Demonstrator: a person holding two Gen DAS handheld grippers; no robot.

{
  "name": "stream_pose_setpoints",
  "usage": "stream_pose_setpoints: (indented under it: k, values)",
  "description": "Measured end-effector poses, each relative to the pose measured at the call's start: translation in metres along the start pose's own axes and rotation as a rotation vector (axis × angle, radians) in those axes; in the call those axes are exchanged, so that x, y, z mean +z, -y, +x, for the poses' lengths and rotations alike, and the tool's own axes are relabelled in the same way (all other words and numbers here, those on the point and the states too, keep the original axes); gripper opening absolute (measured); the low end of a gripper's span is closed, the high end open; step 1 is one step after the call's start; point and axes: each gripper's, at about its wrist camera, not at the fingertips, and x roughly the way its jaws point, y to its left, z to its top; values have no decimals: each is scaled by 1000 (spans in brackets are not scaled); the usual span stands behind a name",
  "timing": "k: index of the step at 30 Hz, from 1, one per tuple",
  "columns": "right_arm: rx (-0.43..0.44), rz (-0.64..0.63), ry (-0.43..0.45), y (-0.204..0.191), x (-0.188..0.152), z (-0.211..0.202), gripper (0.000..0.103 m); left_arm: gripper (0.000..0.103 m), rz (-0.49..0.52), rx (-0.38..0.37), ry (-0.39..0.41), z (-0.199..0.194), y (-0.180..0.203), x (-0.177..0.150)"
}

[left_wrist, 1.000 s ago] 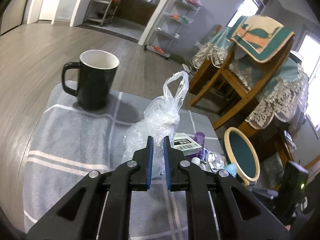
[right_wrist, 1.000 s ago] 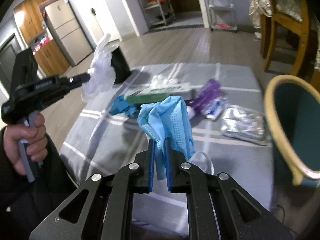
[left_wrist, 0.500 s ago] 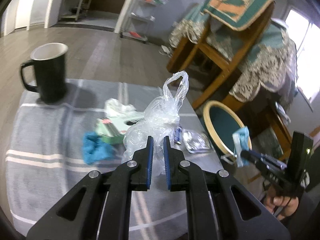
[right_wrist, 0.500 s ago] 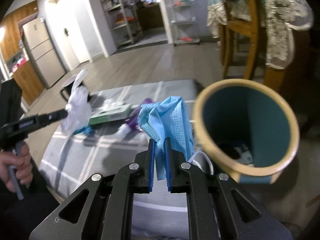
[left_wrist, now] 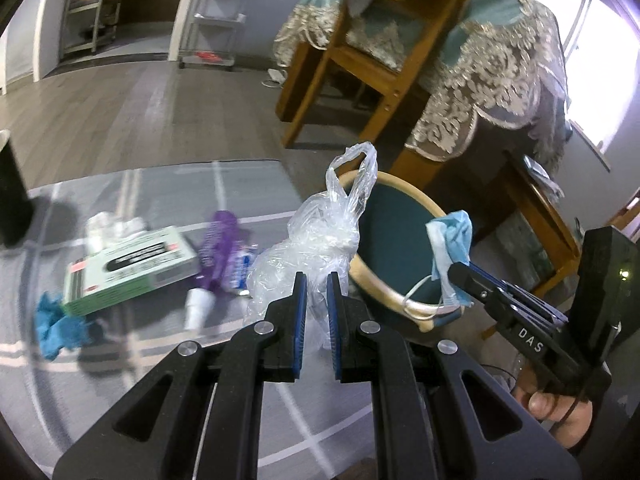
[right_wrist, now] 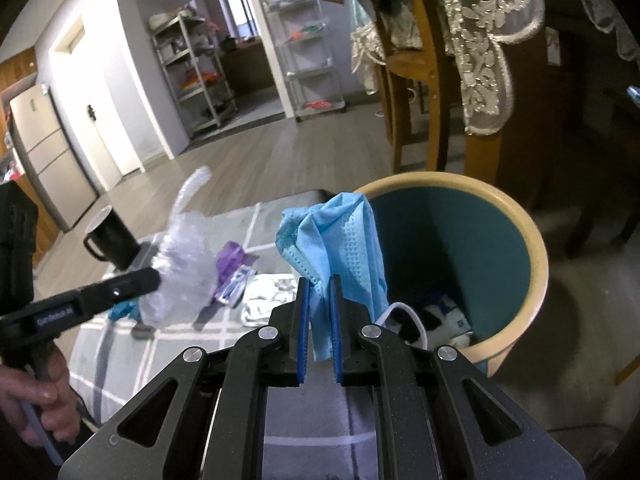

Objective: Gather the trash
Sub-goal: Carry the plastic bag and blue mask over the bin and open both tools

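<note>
My left gripper (left_wrist: 317,284) is shut on a crumpled clear plastic bag (left_wrist: 320,236) and holds it above the table edge, just left of the teal bin (left_wrist: 394,220). My right gripper (right_wrist: 318,292) is shut on a blue face mask (right_wrist: 340,236), held at the near left rim of the teal bin (right_wrist: 532,248); its white ear loop (right_wrist: 412,316) hangs over the rim. The right gripper and mask also show in the left wrist view (left_wrist: 452,236). Some trash lies in the bin's bottom (right_wrist: 448,316).
On the grey checked tablecloth (left_wrist: 160,360) lie a green box (left_wrist: 128,268), a purple wrapper (left_wrist: 220,244), a blue glove (left_wrist: 56,324), a white cap (left_wrist: 196,308) and white tissue (left_wrist: 108,228). A black mug (right_wrist: 112,240) stands far left. Wooden chairs (left_wrist: 360,64) stand behind the bin.
Both grippers have swung right toward the bin. The mask now hangs at the bin's rim, and the bag has come close beside the bin. Both stay shut on their loads.
</note>
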Motion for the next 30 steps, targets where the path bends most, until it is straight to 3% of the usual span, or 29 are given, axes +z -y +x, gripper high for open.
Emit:
stream_pose_setpoints:
  k: [17, 25, 27, 30]
  values:
    - [-122, 173, 61, 50, 7, -9, 11, 10, 115, -66, -97, 103, 79, 39]
    - [-106, 283, 45, 79, 9, 1, 11, 10, 140, -55, -170, 151, 94, 45]
    - [-104, 288, 41, 82, 11, 3, 11, 15, 128, -49, -188, 156, 91, 46]
    - [-101, 292, 33, 83, 9, 5, 11, 31, 130, -45, -176, 151, 88, 47]
